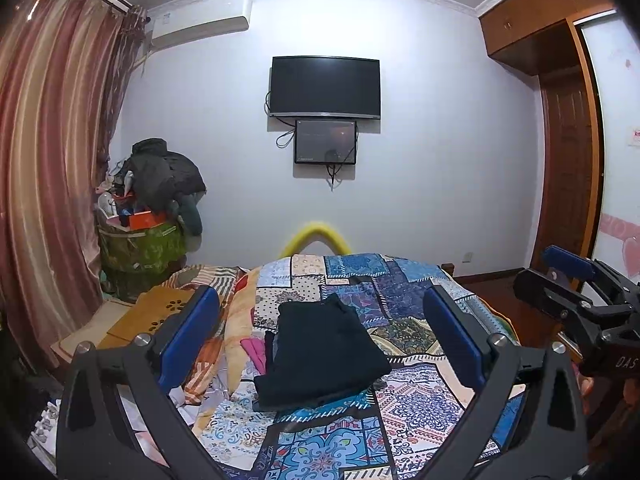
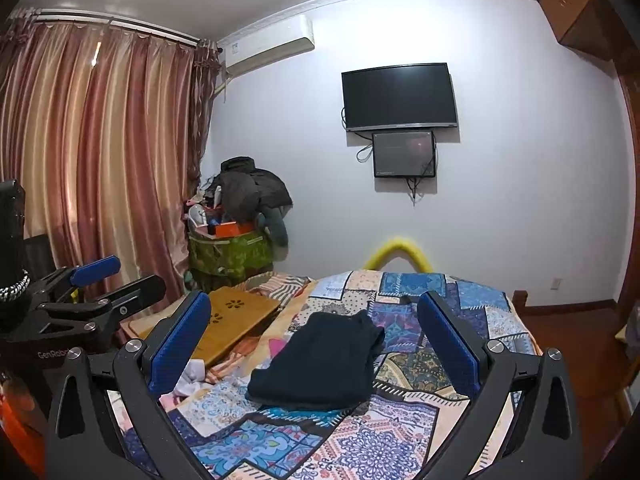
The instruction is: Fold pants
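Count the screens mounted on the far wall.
2: a large dark television high on the wall, and a smaller screen directly beneath it. None appear hidden.

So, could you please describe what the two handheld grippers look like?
Both the left gripper and the right gripper have black angular frames with silver bolts and ribbed blue pads on the fingers. White lettering marks each body, and a black-and-white braided cord wraps the left one.

Both wrist cameras low over the near end of the patchwork bed [image 1: 404, 280], facing the far wall and its television [image 1: 325, 87], left view straight on, right view from further right — shared: bed, folded pants [image 2: 320, 364], curtain [image 2: 100, 160].
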### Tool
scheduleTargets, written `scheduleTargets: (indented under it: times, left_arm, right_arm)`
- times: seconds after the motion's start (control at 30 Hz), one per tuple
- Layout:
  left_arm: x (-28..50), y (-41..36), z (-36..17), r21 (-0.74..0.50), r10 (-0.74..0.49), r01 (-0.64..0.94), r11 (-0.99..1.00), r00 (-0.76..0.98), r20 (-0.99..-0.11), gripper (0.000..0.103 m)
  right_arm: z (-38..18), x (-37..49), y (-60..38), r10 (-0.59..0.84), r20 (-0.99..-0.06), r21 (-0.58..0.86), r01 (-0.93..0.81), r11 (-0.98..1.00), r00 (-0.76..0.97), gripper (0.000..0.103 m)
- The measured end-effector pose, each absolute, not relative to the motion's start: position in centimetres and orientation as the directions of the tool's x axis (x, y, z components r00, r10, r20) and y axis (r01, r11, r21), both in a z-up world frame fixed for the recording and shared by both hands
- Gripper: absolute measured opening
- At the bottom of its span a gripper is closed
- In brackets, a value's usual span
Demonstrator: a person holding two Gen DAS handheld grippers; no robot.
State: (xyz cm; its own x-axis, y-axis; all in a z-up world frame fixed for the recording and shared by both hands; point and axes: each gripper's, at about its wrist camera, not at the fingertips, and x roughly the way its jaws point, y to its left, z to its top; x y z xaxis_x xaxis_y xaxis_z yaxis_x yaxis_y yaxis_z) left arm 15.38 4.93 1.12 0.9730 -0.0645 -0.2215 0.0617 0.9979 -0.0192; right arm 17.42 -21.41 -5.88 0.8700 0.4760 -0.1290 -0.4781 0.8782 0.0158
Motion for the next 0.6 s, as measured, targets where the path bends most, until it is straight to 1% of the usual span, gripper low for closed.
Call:
scheduleTargets:
  times: [0.6]
  left_arm:
    - [15.56, 4.89, 0.84, -0.018, -0.085, 0.083, 0.996, 0.969, -0.232, 0.103]
  right_arm:
    - [-5.58, 17.13, -22.05, 0.471, -0.135, 0.047, -0.469, 0.882, 0.872, 0.102]
